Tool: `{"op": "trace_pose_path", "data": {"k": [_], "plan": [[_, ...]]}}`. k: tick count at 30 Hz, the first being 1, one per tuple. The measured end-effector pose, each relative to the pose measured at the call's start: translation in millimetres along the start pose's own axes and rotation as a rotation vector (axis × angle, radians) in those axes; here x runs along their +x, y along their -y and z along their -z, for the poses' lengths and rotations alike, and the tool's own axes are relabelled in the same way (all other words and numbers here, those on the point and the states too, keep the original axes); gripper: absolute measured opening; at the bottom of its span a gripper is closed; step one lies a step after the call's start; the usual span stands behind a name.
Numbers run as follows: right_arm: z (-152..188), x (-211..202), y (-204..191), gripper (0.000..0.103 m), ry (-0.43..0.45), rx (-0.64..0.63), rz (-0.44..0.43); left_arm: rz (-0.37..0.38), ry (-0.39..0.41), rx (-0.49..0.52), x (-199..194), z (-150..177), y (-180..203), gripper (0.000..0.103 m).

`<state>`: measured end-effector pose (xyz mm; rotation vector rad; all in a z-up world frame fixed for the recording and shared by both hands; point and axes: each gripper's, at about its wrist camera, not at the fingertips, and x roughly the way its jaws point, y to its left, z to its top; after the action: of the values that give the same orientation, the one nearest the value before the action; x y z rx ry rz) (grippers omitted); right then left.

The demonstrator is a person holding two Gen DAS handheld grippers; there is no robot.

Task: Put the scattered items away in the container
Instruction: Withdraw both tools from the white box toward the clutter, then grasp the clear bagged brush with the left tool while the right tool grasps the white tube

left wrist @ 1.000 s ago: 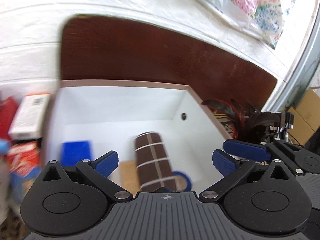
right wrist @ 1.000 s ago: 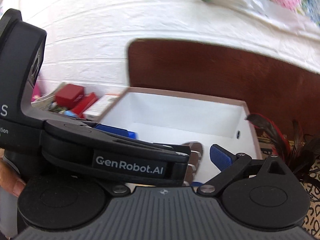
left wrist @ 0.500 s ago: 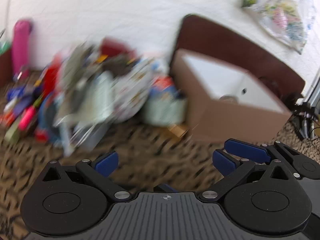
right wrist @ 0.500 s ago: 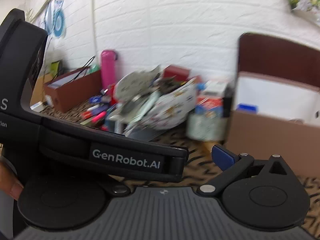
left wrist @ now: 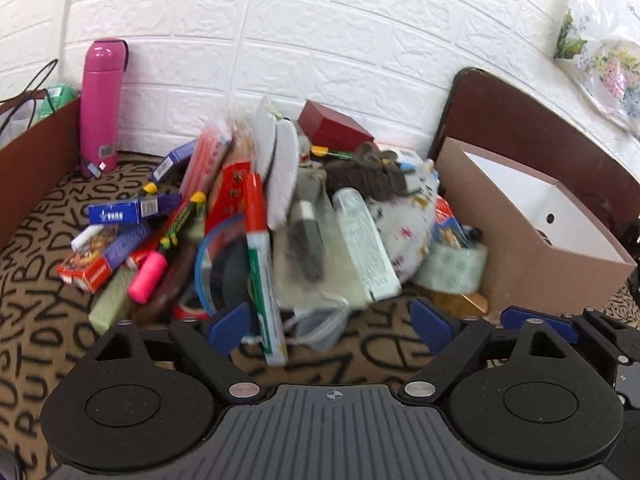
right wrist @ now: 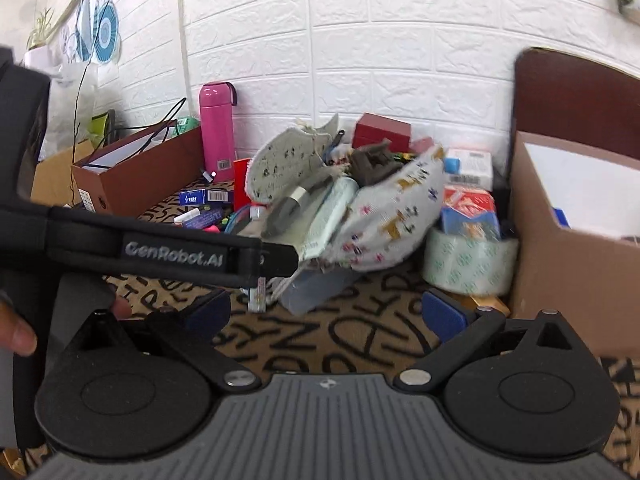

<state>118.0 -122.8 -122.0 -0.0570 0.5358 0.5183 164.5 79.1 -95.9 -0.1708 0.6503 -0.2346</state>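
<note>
A heap of scattered items lies on the patterned cloth: a red-and-green marker (left wrist: 262, 264), a pink highlighter (left wrist: 147, 277), a printed cloth pouch (left wrist: 404, 220) (right wrist: 392, 224), a tape roll (left wrist: 452, 268) (right wrist: 468, 264) and small boxes. The brown cardboard container (left wrist: 532, 248) (right wrist: 560, 248) with a white inside stands to the right of the heap. My left gripper (left wrist: 328, 326) is open and empty, just in front of the heap. My right gripper (right wrist: 328, 312) is open and empty, in front of the tape roll. The left gripper's body (right wrist: 168, 248) crosses the right wrist view.
A pink bottle (left wrist: 100, 104) (right wrist: 218, 132) stands by the white brick wall. A second brown box (left wrist: 28, 156) (right wrist: 140, 172) stands at the left. A dark brown board (left wrist: 532, 128) leans on the wall behind the container.
Both grippers have swung left, away from above the container's inside to face the heap. Both stayed open and empty.
</note>
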Motion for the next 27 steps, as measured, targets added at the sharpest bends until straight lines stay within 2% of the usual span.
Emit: {"op": "trace_pose_path", "data": {"k": [3, 5, 7, 8, 9, 10, 12, 13, 14, 19, 21, 22, 23, 24, 25, 26, 27], "plan": [[-6.8, 16.7, -2.4, 0.095, -0.007, -0.015, -0.011, 0.005, -0.016, -0.017, 10.3, -4.4, -8.5, 0.084], [-12.0, 28.6, -5.0, 0.089, -0.016, -0.024, -0.02, 0.018, -0.039, -0.008, 18.9, -5.8, -12.9, 0.067], [-16.4, 39.7, -8.0, 0.083, -0.032, -0.038, -0.038, 0.04, -0.047, -0.031, 24.7, -8.3, -19.4, 0.059], [-18.1, 44.4, -10.1, 0.08, -0.037, -0.047, -0.046, 0.046, -0.05, -0.047, 26.3, -10.2, -23.1, 0.061], [-19.6, 48.2, -12.2, 0.071, -0.042, -0.058, -0.049, 0.054, -0.051, -0.058, 27.2, -12.2, -26.2, 0.059], [-20.6, 50.8, -14.0, 0.067, -0.044, -0.065, -0.052, 0.063, -0.049, -0.063, 27.5, -14.0, -28.9, 0.055], [-21.8, 53.0, -15.2, 0.067, -0.043, -0.064, -0.06, 0.074, -0.051, -0.065, 28.3, -16.8, -33.1, 0.048], [-22.1, 53.9, -14.7, 0.065, -0.041, -0.06, -0.061, 0.077, -0.057, -0.062, 30.0, -18.0, -34.5, 0.037], [-22.1, 55.3, -13.8, 0.064, -0.044, -0.056, -0.056, 0.085, -0.061, -0.059, 31.6, -18.8, -36.3, 0.037], [-22.8, 50.8, -3.4, 0.038, -0.07, -0.008, -0.063, 0.106, -0.06, -0.073, 31.5, -18.7, -43.0, 0.032], [-23.7, 46.3, 2.2, 0.037, -0.067, 0.025, -0.065, 0.109, -0.042, -0.087, 29.4, -16.3, -45.2, 0.032], [-24.8, 47.3, 3.9, 0.037, -0.066, 0.026, -0.056, 0.112, -0.034, -0.104, 29.8, -16.0, -46.9, 0.04], [-26.1, 50.6, 5.2, 0.037, -0.07, 0.025, -0.042, 0.119, -0.034, -0.123, 31.3, -16.3, -48.6, 0.044], [-27.3, 55.1, 6.5, 0.036, -0.078, 0.028, -0.037, 0.134, -0.041, -0.139, 33.6, -17.2, -49.9, 0.042], [-27.9, 59.3, 7.7, 0.029, -0.087, 0.036, -0.049, 0.146, -0.048, -0.151, 35.8, -18.2, -50.8, 0.026], [-27.6, 61.9, 8.0, 0.027, -0.097, 0.047, -0.061, 0.148, -0.05, -0.155, 36.7, -18.4, -51.1, 0.023], [-27.7, 61.3, 6.7, 0.019, -0.1, 0.048, -0.058, 0.134, -0.056, -0.15, 35.8, -18.3, -50.1, 0.022]]}}
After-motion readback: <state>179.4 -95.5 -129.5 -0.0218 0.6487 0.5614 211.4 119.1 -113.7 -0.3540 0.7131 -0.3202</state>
